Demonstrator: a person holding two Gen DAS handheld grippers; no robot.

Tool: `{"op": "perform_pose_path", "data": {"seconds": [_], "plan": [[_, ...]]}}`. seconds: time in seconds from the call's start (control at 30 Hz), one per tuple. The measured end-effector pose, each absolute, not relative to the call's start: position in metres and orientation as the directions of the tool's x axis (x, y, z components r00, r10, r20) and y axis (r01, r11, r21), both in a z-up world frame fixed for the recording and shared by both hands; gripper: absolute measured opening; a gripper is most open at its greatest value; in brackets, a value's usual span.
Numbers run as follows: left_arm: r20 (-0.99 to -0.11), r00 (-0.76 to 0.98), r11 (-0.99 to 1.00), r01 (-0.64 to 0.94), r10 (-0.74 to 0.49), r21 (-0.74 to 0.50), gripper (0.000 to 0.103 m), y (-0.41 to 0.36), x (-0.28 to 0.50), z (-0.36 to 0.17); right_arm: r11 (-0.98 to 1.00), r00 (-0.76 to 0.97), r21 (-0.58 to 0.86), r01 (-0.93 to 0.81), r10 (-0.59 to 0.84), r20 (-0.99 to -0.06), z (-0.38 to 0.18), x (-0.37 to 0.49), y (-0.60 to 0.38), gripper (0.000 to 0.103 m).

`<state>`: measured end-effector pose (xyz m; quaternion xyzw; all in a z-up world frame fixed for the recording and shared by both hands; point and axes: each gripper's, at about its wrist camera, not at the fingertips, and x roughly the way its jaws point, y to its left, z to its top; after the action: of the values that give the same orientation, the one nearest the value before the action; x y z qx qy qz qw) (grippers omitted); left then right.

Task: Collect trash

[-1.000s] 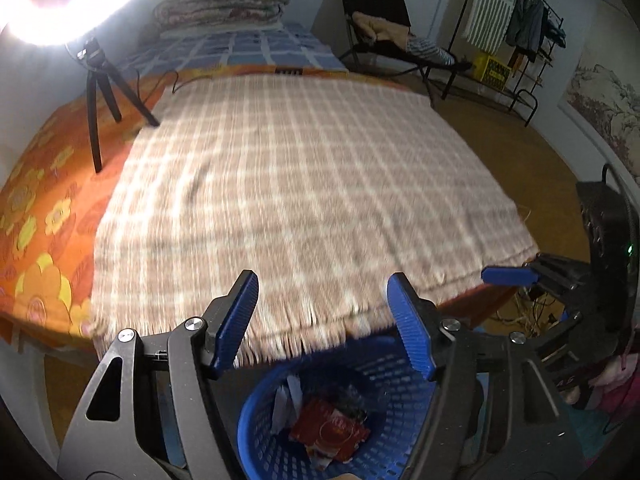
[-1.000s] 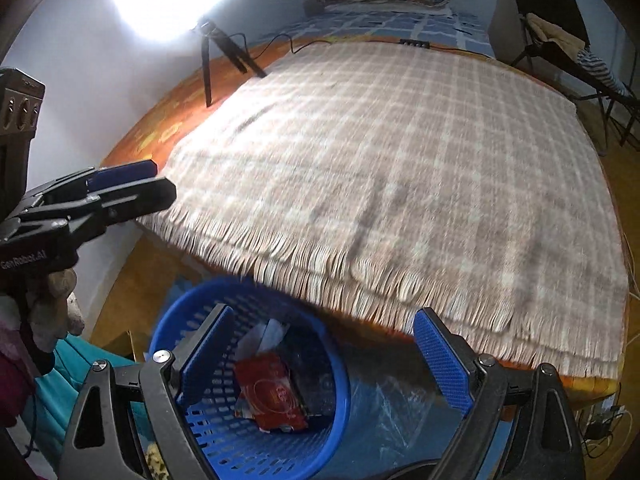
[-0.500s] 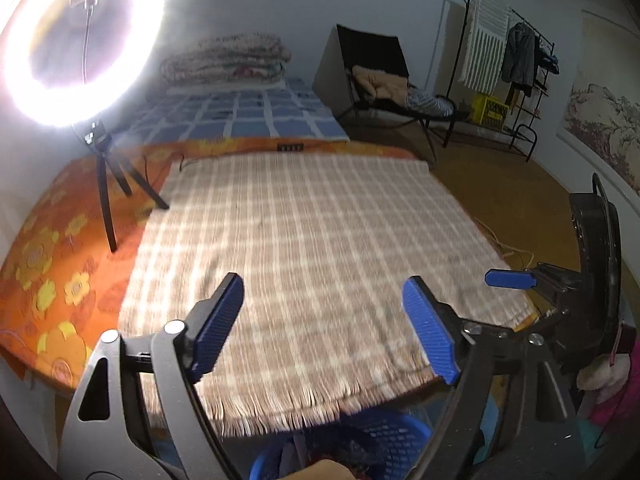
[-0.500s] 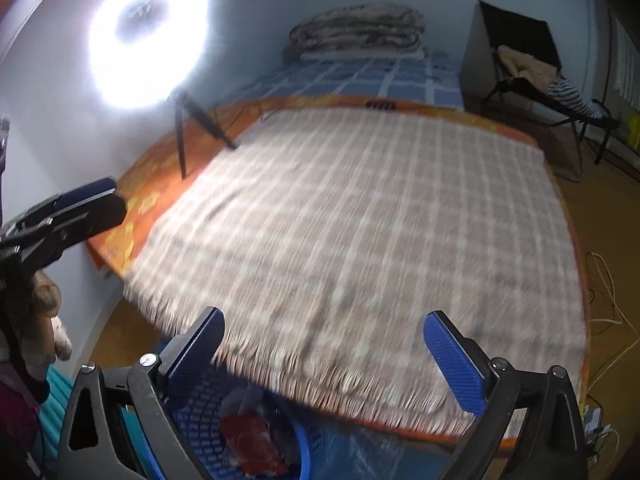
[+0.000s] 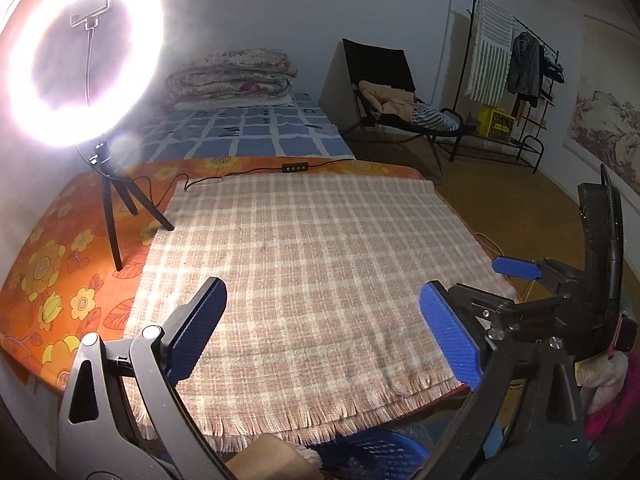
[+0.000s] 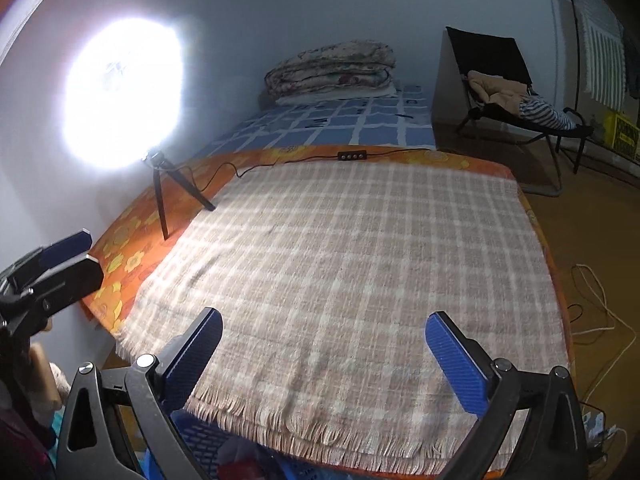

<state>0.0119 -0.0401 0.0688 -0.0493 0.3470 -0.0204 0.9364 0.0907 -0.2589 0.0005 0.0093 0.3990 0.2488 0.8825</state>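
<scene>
My left gripper is open and empty, held above the near edge of a plaid fringed blanket on the bed. My right gripper is open and empty too, over the same blanket. The blue laundry-style basket sits on the floor under the blanket's fringe, only its rim showing; in the right wrist view the basket shows a bit of red trash inside. No loose trash shows on the blanket. Each gripper appears in the other's view: the right one, the left one.
A lit ring light on a small tripod stands on the orange floral sheet at the left, its cable and switch along the blanket's far edge. Folded quilts, a black chair and a clothes rack lie beyond.
Both grippers have tilted up from the basket toward the bed. The basket and its trash have slid almost out of view at the bottom. Both stay open.
</scene>
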Motion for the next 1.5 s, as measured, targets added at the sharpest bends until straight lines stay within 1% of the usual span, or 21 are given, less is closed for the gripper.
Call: {"op": "perform_pose_path", "data": {"seconds": [0.37, 1.5], "plan": [[-0.675, 0.734, 0.991, -0.024, -0.07, -0.13, 0.101, -0.037, 0.014, 0.061, 0.887, 0.579, 0.19, -0.42, 0.423, -0.696, 0.001, 0.09, -0.258, 0.103], [-0.69, 0.721, 0.986, -0.059, -0.065, -0.154, 0.102, -0.034, 0.015, 0.055, 0.896, 0.591, 0.171, -0.409, 0.403, -0.699, 0.0, 0.088, -0.262, 0.103]]}}
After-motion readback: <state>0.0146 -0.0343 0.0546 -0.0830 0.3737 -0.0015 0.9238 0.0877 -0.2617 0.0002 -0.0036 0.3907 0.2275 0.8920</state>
